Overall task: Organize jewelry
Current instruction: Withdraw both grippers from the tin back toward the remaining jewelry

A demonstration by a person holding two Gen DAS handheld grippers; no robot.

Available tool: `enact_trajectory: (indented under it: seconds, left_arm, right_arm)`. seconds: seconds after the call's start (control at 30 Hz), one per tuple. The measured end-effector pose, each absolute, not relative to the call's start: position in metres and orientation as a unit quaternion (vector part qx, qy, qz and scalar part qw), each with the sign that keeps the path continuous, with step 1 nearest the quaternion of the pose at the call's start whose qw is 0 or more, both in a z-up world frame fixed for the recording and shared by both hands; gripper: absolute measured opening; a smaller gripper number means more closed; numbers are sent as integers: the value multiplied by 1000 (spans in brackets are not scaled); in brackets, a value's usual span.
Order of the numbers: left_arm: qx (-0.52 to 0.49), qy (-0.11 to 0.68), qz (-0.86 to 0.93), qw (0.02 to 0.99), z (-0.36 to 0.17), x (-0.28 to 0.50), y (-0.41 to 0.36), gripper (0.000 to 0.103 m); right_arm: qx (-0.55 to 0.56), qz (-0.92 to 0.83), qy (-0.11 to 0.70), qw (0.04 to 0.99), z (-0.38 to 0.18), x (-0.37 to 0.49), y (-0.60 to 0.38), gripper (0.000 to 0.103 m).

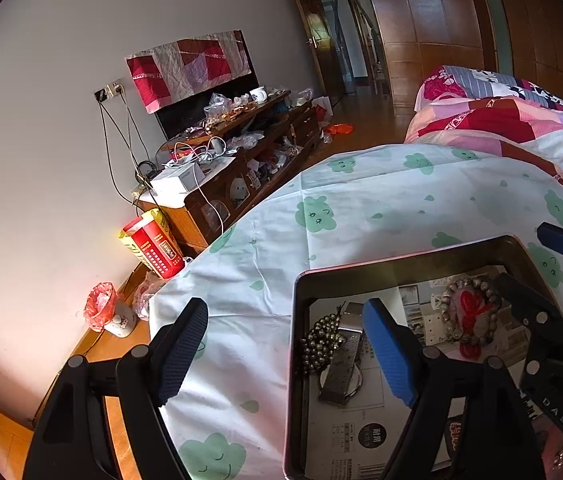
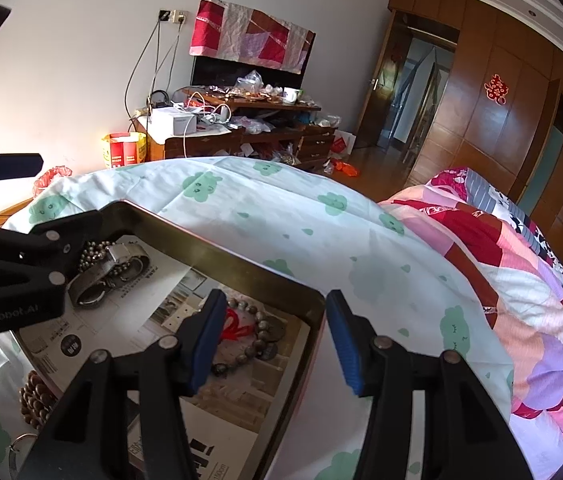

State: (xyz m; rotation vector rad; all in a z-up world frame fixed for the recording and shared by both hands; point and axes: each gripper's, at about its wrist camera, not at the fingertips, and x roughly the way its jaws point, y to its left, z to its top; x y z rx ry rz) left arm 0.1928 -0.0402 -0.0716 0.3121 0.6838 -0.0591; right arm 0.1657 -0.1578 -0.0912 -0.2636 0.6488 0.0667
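A dark metal tin (image 1: pixel 401 266) (image 2: pixel 241 264) lined with printed paper lies on the bed. In it are a metal mesh watch (image 1: pixel 343 356) (image 2: pixel 93 280), dark beads (image 1: pixel 317 340) and a grey bead bracelet with red cord (image 1: pixel 471 306) (image 2: pixel 261 332). My left gripper (image 1: pixel 285 356) is open, straddling the tin's left wall. My right gripper (image 2: pixel 275 340) is open, straddling the tin's right wall beside the bracelet. A brown bead bracelet (image 2: pixel 35 402) lies on the sheet outside the tin.
The bed has a white sheet with green clouds (image 1: pixel 361 200) and a patchwork quilt (image 2: pixel 521 280) to the right. A cluttered TV cabinet (image 1: pixel 241 152) stands by the wall. A red box (image 1: pixel 153 246) and a small bin (image 1: pixel 107 314) sit on the floor at left.
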Motion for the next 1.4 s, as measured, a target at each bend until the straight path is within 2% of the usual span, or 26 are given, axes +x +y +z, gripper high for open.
enact_trajectory:
  seconds: [0.33,0.47,0.87,1.4]
  left_arm:
    - [159,336,-16,928,-71,162,-26,80]
    - [166,342,-17,925,-76,129,-18,80]
    - [192,352,-53,915,-96,50,-27,80]
    - [188,375,-74,905,-118,40,-42,80]
  right_arm:
    - [-126,22,321,938,-87,154,-165,56]
    - [-115,17,323,939,-83,135,-174,63]
    - [-81,8,338,938,-93,66,-203,64]
    - [-88,36,363,927,-117,46,-204,64]
